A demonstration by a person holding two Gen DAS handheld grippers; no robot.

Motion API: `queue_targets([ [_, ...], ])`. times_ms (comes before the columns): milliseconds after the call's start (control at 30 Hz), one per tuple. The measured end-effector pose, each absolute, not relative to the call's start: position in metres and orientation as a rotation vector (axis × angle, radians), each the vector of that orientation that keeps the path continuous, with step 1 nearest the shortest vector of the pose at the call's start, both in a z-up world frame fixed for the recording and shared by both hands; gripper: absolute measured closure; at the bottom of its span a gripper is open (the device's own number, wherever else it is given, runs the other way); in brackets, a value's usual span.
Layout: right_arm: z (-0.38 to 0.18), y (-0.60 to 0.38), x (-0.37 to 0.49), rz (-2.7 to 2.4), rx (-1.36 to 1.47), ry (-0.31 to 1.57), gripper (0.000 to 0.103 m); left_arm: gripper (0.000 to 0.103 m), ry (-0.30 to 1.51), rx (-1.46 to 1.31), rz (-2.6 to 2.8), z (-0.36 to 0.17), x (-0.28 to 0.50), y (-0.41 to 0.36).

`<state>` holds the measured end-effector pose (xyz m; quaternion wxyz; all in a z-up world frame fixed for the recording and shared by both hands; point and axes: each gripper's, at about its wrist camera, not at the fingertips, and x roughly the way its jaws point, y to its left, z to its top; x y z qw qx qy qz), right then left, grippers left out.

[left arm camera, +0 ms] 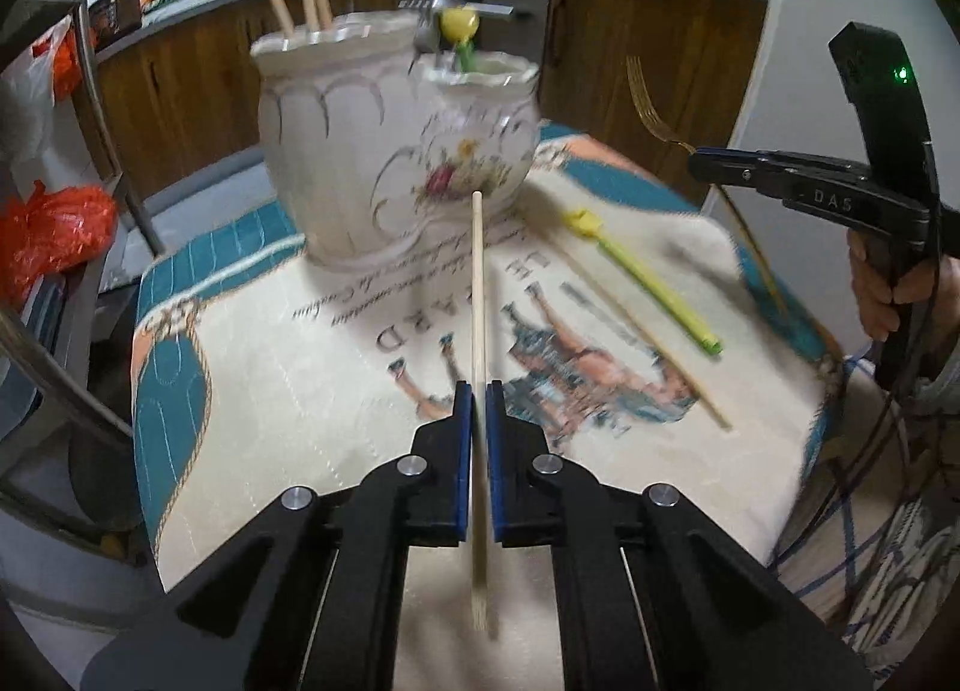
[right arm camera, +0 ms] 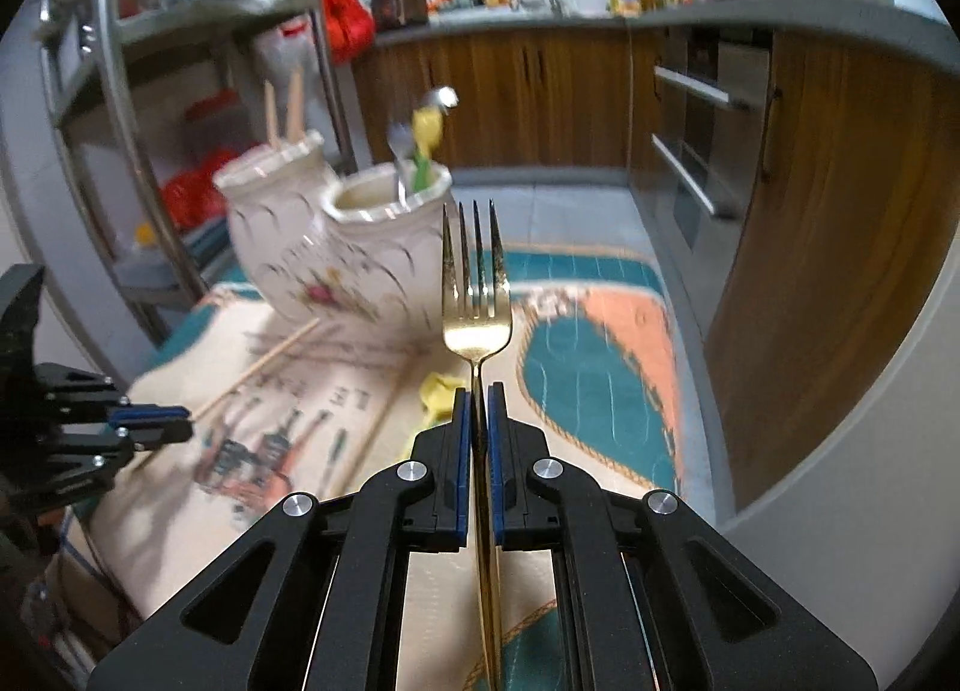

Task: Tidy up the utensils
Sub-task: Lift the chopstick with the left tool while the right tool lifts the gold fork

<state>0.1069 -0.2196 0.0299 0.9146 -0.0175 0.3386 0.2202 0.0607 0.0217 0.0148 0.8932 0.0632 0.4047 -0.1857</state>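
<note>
The left gripper has its jaws nipped tight on a thin wooden chopstick, held partway along so that a long length runs ahead of the jaws towards the two-lobed ceramic holder and a shorter tail trails behind them. The right gripper has its jaws pinched on the neck of a gold fork, tines pointing up and ahead, with the handle running back between the jaws.

Ahead of both sets of jaws the holder stands on a printed cloth covering the bench. Its left lobe already has wooden sticks in it; its right lobe has a fork, a spoon and something yellow-green. On the cloth, to the right of the left jaws, lie a second chopstick and a yellow-green utensil, not yet stowed.

The chopstick looks light, stiff and smooth, so I would expect it to pivot or slide in the jaws unless gripped near its middle. The fork looks heavier, rigid and slick metal; a hold on the narrow neck lets the handle swing. The ceramic holder seems fragile, so I would lower things in, not drop them.
</note>
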Motion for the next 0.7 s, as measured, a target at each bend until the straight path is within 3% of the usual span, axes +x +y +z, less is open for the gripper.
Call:
queue_targets([
  [433, 0.085, -0.218, 0.077, 0.483, -0.034, 0.394, 0.097, 0.098, 0.446, 0.053, -0.406, 0.080, 0.045, 0.031],
  [700, 0.143, -0.197, 0.120, 0.496, 0.034, 0.306, 0.097, 0.098, 0.234, -0.183, -0.382, 0.126, 0.096, 0.065],
])
